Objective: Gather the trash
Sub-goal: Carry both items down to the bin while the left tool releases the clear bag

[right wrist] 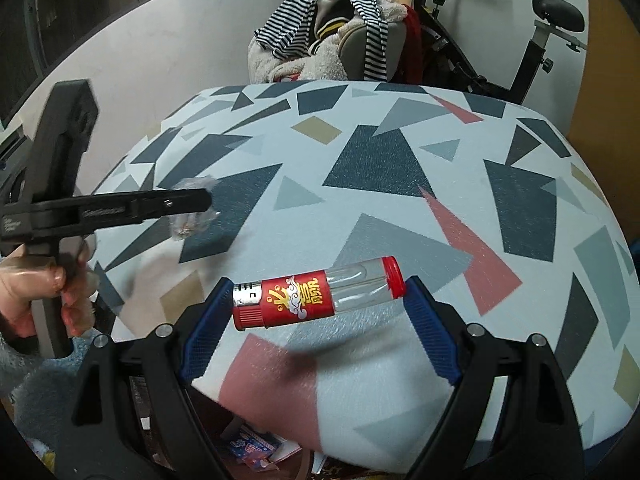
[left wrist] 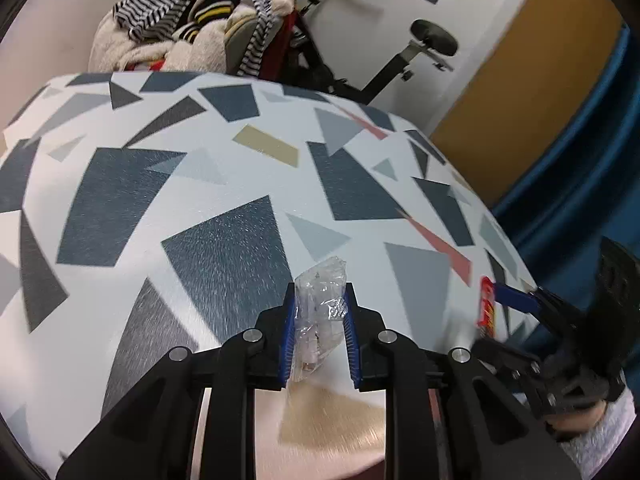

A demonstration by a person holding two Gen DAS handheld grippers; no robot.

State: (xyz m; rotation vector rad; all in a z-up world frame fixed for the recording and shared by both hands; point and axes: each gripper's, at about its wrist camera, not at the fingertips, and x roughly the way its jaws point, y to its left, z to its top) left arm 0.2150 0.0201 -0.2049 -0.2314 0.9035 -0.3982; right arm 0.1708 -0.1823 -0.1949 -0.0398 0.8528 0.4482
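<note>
Left tongs (left wrist: 320,320) clamped on clear wrapper (left wrist: 320,304), right tongs (right wrist: 316,308) gripping red lighter (right wrist: 316,298) endwise

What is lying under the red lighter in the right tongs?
Under the red lighter, clamped end to end in the right tongs, is the patterned tablecloth with its shadow. The lighter's underside is hidden.

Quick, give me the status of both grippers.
Left gripper: shut on the crumpled clear plastic wrapper.
Right gripper: holding the red lighter end to end between its fingers.

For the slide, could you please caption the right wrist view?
Right tool clamps a red lighter end to end above the patterned table.
</note>
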